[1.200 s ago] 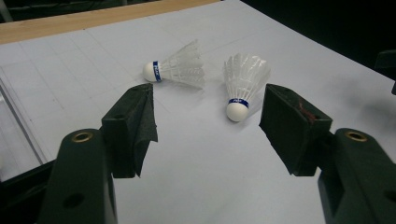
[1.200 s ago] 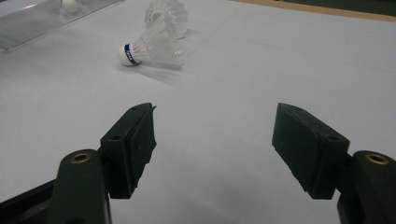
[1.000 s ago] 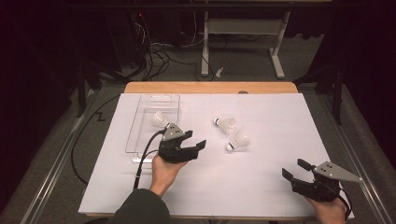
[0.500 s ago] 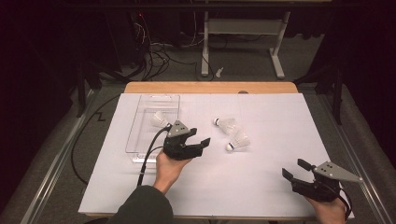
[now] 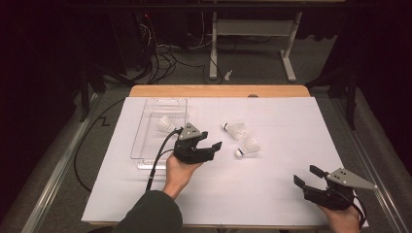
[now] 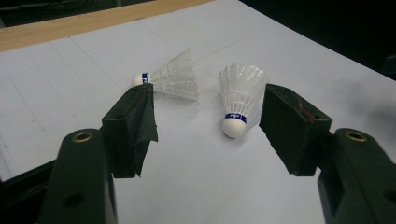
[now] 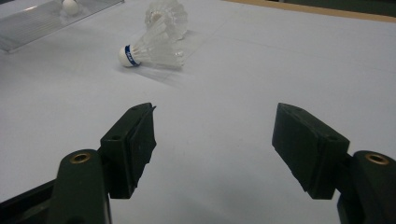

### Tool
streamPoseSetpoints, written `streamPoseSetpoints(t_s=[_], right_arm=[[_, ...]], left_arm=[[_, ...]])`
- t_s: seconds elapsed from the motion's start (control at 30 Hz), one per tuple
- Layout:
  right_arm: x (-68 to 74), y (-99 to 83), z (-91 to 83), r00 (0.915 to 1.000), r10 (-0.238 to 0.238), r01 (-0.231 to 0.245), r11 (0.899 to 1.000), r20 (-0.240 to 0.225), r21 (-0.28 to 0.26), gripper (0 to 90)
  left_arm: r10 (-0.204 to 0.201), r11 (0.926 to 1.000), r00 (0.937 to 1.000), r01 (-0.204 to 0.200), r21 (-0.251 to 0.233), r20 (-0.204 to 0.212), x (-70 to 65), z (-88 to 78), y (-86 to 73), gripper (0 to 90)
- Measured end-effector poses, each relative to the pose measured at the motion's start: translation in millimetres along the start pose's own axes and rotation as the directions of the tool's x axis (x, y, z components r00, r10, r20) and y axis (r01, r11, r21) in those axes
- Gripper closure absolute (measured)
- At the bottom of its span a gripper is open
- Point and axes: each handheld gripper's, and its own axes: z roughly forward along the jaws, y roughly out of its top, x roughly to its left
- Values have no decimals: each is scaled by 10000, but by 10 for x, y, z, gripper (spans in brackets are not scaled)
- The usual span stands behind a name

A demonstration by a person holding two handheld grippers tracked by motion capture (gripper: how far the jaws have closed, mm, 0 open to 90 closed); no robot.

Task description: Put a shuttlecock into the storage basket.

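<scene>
Two white shuttlecocks lay on their sides near the middle of the white-covered tabletop (image 5: 272, 194). The nearer shuttlecock (image 5: 248, 147) pointed its cork tip toward the person, and the farther shuttlecock (image 5: 235, 130) lay just beyond it with its cork tip toward the left. They were close together; whether their feather skirts touched could not be told. The left tool (image 5: 206, 148), held in the person's left hand (image 5: 180, 170), hovered just to the left of them with its two black jaws spread wide and nothing between the pads. In the left gripper view, the nearer shuttlecock (image 6: 240, 98) appeared in the gap ahead of the jaws, not touching either of them, and the farther shuttlecock (image 6: 170, 80) lay partly behind the left jaw. A black cable (image 5: 158, 160) trailed from this tool back over the table edge. To the left of the tool sat a clear plastic tray (image 5: 145, 141) holding a third shuttlecock (image 5: 166, 124). The right tool (image 5: 307, 177) rested well apart at the near right corner of the tabletop, its jaws also spread wide and holding nothing, aimed across the surface toward the two shuttlecocks.
</scene>
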Motion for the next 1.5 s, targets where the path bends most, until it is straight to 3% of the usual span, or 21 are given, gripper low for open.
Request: streamPoseSetpoints(t_s=[1.5], right_arm=[[-2, 0, 1, 10000, -5, 5, 10000, -47, -4, 304]], left_arm=[[93, 9995, 9997, -99, 310, 208, -57, 259, 72, 367]])
